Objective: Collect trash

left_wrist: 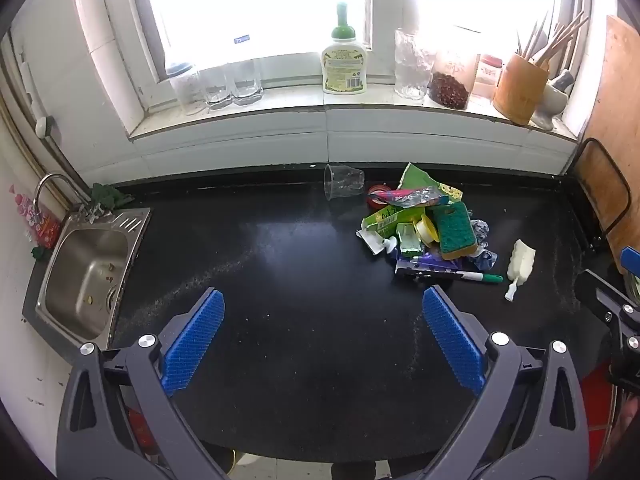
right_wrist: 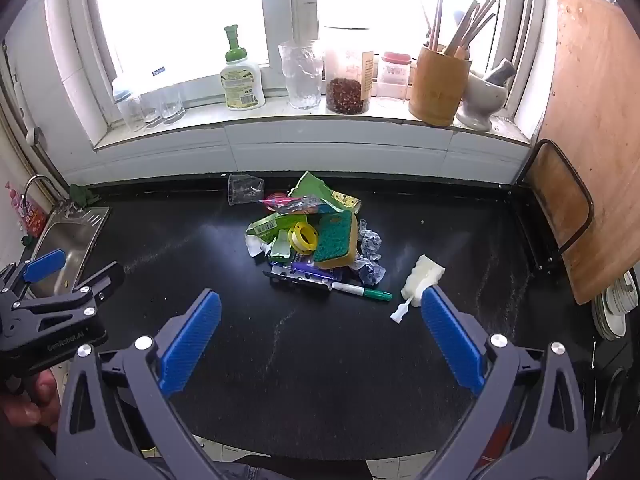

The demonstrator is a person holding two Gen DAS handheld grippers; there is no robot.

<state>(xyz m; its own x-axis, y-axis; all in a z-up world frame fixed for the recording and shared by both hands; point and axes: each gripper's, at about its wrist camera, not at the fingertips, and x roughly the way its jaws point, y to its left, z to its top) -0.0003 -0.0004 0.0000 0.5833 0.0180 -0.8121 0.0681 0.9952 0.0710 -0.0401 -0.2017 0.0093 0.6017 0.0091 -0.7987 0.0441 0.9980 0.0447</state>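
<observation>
Left gripper [left_wrist: 323, 310]: jaws spread wide, nothing between them, over bare black stone tabletop [left_wrist: 280, 264] in the lower middle of its view.
Right gripper [right_wrist: 321, 312]: jaws wide apart and empty, low in its frame.
Trash heap [right_wrist: 312, 240]: centre of the right view, right of centre in the left; mixed wrappers and scraps piled together.
Green-and-yellow scouring sponge [right_wrist: 336, 240]: leaning on the heap's right side.
Yellow tape roll [right_wrist: 303, 237]: just left of the sponge.
Green-capped marker pen [right_wrist: 362, 291]: lying flat at the heap's near edge.
Clear plastic cup [right_wrist: 245, 188]: on its side behind the heap, near the wall.
White foam brush head [right_wrist: 420, 280]: right of the heap, apart from it.
Steel sink [left_wrist: 86, 272]: left edge of frame.
</observation>
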